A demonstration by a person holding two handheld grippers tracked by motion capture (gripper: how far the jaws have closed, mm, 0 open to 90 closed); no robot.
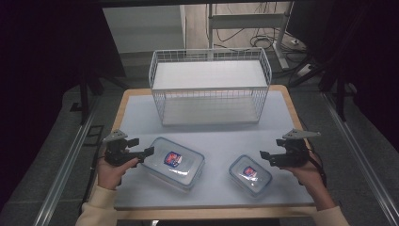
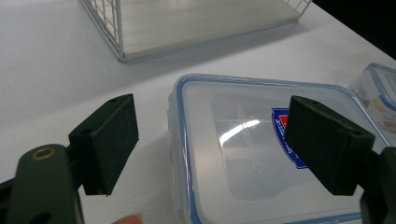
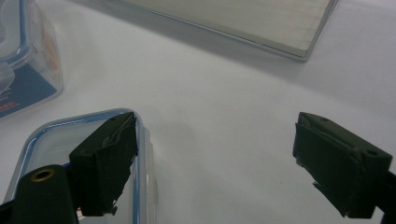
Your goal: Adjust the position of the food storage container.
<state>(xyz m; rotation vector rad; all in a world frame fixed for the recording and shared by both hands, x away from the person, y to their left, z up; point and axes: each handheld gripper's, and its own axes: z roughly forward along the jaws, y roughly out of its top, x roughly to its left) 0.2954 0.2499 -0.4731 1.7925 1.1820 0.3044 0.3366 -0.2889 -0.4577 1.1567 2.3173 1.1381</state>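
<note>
Approach step, I judge: both hand-held grippers have jaws apart, holding nothing. The left hand-held gripper (image 1: 141, 153) nears the large container (image 1: 175, 162), in front of the wire basket (image 1: 210, 87); the right hand-held gripper (image 1: 267, 155) flanks the small container (image 1: 250, 174). Next: straddle and close.

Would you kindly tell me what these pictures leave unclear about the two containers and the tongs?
- Large container: left gripper view, near end cut by the bottom edge; label half behind a pad.
- Small container: right gripper view, mostly behind the left pad.
- Both label texts: high view, too small.
- Contents: glare blurs the lids.
</note>
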